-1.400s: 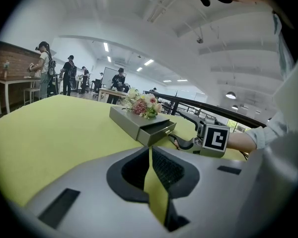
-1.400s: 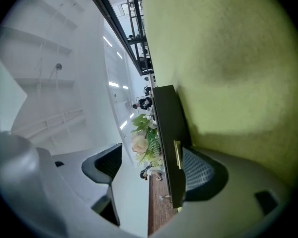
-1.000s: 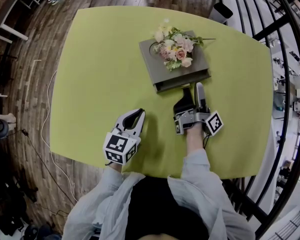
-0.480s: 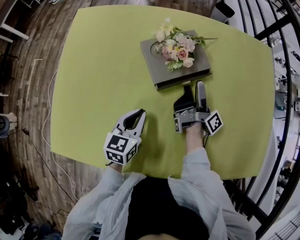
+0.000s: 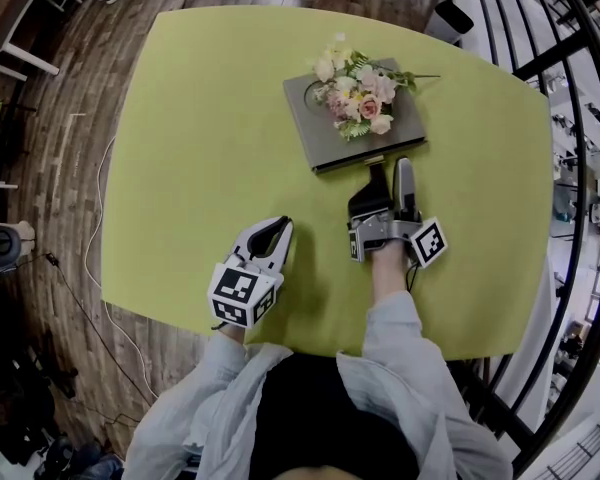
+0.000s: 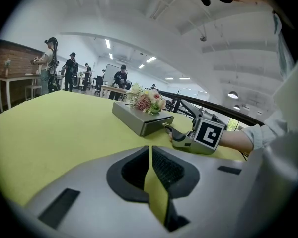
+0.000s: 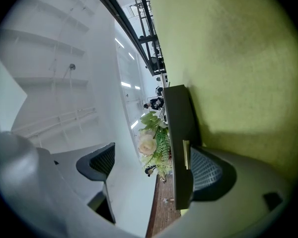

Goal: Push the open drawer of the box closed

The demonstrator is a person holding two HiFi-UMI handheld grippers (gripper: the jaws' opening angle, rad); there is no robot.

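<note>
Directly ahead of the right tongs (image 5: 388,175) sits the flat grey box (image 5: 323,138). Its drawer front (image 5: 365,163) faces the tips and looks nearly flush; whether a slight gap remains cannot be told. These tongs are spread wide, the jaws having just been opening, and they clamp nothing. One tong lies against the front beside the small brass handle (image 7: 186,154); the other stands higher, clear of the box. A bunch of pale artificial flowers (image 5: 358,93) rests on the lid, beyond the tips. The left tongs (image 5: 273,230) are closed together and empty, low over the yellow-green bench (image 5: 200,118), well apart from the box.

Hazards from this position:

1. Box slides. Nothing braces the side away from the tips, so further pushing would likely shift the whole box instead of seating the drawer.
2. Box turns. Contact appears slightly off the middle of the front, so a hard push could rotate the box.
3. Drawer reopens. A tong snagging the handle on retreat could drag the drawer out.
4. Flowers fall. A jolt could roll them off the lid.
</note>
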